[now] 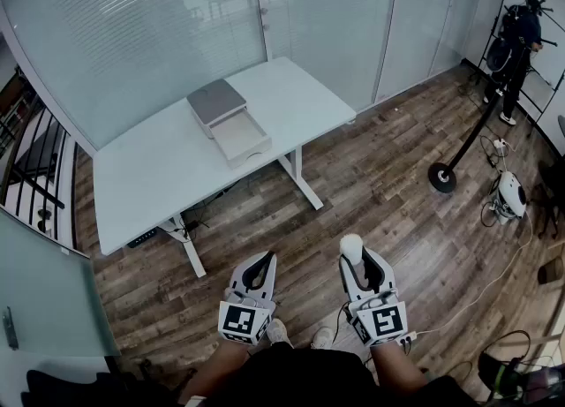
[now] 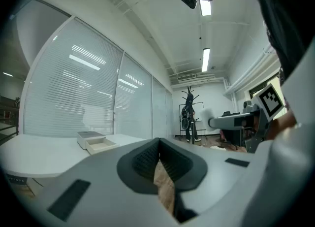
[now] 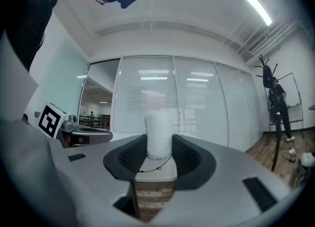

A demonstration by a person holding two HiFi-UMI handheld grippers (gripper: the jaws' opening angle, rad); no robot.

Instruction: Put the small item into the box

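A small white cylindrical item [image 1: 350, 245] sits between the jaws of my right gripper [image 1: 353, 253], whose pads press on both its sides. In the right gripper view the item [image 3: 158, 133] stands upright in the right gripper [image 3: 158, 145]. My left gripper [image 1: 259, 270] hangs beside it, shut and empty; in the left gripper view the left gripper [image 2: 158, 143] shows its pads meeting at the tip. Both grippers are low over the wooden floor, well short of the white table [image 1: 159, 176]. The box [image 1: 228, 119], grey-topped with an open pale drawer, rests on that table. The box [image 2: 95, 141] appears far off in the left gripper view.
A glass partition with blinds runs behind the table. A black floor stand [image 1: 442, 176], a white device [image 1: 510, 196] and cables lie on the floor at the right. A person [image 1: 517, 39] stands far right by a rack. Railings [image 1: 35, 167] are at the left.
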